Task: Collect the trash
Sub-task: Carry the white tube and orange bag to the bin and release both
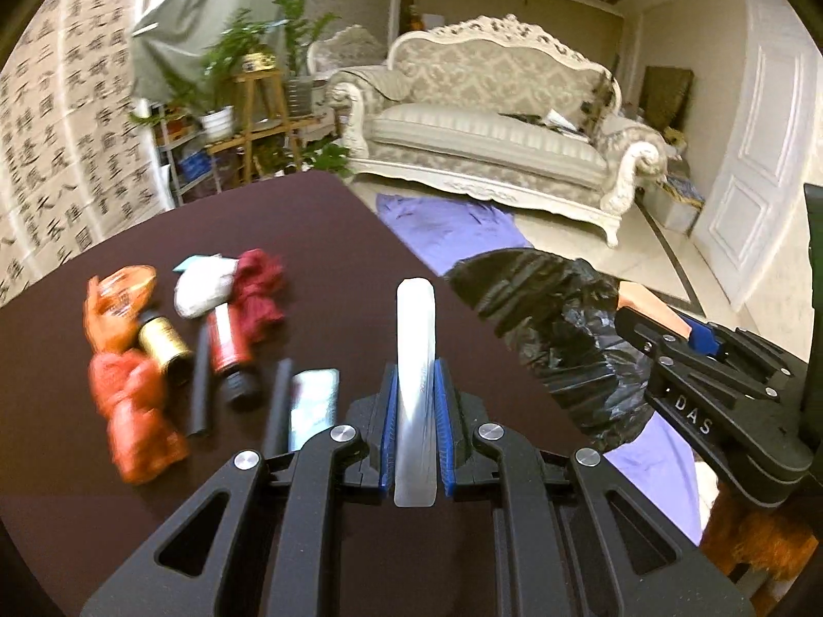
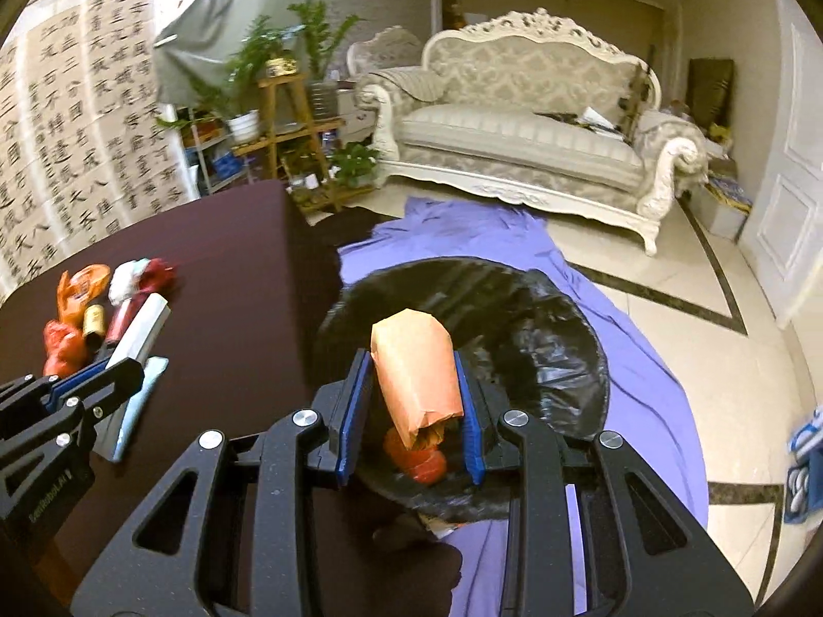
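My left gripper (image 1: 415, 375) is shut on a flat white and silver packet (image 1: 415, 319), held above the dark brown table (image 1: 308, 236). To its left lies a pile of trash: orange wrappers (image 1: 128, 391), a gold cylinder (image 1: 162, 347), a red crumpled cloth (image 1: 260, 288), white crumpled paper (image 1: 200, 285), black sticks (image 1: 200, 385). My right gripper (image 2: 411, 365) is shut on a tan-orange paper packet (image 2: 411, 344) over the open black trash bag (image 2: 540, 339). A red-orange piece (image 2: 419, 463) lies inside the bag, beneath the packet.
The bag hangs off the table's right edge over a purple sheet (image 2: 643, 385) on the tiled floor. An ornate white sofa (image 2: 524, 128), a plant stand (image 2: 288, 103) and a calligraphy hanging (image 2: 67, 154) stand behind. A light blue packet (image 1: 314, 401) lies near my left gripper.
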The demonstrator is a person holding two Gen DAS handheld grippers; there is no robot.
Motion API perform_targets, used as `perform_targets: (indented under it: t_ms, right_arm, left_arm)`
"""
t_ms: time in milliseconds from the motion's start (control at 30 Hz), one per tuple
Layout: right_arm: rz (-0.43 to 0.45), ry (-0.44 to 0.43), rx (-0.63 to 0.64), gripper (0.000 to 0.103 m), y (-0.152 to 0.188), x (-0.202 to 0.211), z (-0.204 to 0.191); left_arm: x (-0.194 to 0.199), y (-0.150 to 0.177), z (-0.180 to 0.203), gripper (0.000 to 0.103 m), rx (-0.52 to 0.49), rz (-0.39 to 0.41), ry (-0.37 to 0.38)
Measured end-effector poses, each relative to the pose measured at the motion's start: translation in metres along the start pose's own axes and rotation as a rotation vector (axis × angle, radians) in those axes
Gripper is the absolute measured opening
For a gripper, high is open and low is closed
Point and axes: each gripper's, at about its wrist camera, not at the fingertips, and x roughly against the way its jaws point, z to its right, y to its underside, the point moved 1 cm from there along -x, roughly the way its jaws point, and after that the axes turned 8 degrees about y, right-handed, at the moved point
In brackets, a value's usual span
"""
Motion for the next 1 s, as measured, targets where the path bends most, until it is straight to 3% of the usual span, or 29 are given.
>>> perform_targets:
  t_ms: [300,700,767,900,1000]
  right_arm:
    - [-0.041,0.013,-0.032,0.031,-0.005,-0.041,0.027]
    - [-0.076,0.015,-0.053,0.032,-0.01,-0.073,0.043]
    - [-0.084,0.012,-0.061,0.033,-0.009,-0.076,0.045]
    - [-0.093,0.024,-0.077,0.041,-0.007,-0.08,0.051]
    - [-0.092,0.034,-0.078,0.042,-0.005,-0.079,0.053]
  left_arm:
    - [-0.054,-0.021,0.025,0.015,-0.051,-0.06,0.015]
    - [-0.09,-0.035,0.043,0.015,-0.088,-0.093,0.01]
    - [-0.092,-0.035,0.042,0.018,-0.085,-0.099,0.015]
    - [-0.093,-0.038,0.041,0.037,-0.076,-0.104,0.017]
    - [-0.091,-0.038,0.041,0.044,-0.073,-0.096,0.014]
